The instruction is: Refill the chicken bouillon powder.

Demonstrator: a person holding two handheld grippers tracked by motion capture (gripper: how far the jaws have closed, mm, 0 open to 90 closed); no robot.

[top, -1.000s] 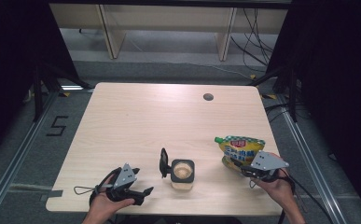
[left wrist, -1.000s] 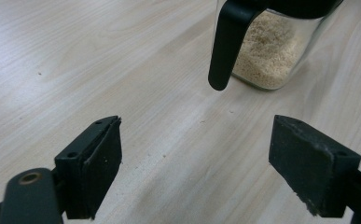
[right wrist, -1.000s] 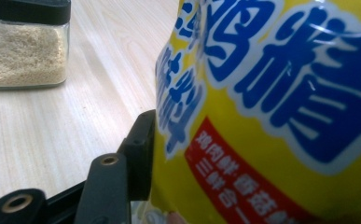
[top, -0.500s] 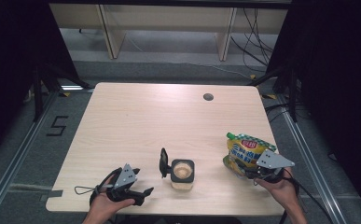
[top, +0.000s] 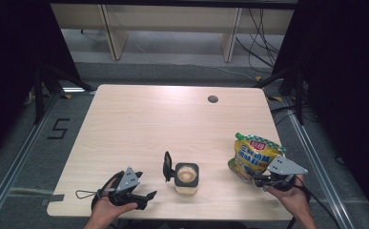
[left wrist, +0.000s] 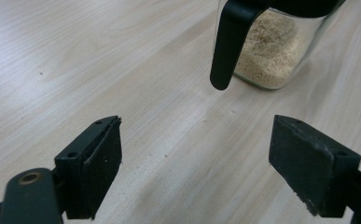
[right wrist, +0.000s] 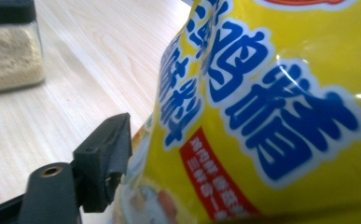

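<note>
Yellow pouch (top: 253, 157) upright, right hand-held gripper (top: 268, 180) jaws just opening, pouch between.

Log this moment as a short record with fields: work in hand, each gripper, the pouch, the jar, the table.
work in hand: setting a yellow pouch upright on the table
right gripper: at the pouch's base, jaws have just been opening; pouch between them
left gripper: open, nothing between the jaws, pointed at the jar
pouch: stands near the table's right edge, blue lettering
jar: clear, holds pale granules, black lid flipped open
cable hole: far side of the table
</note>
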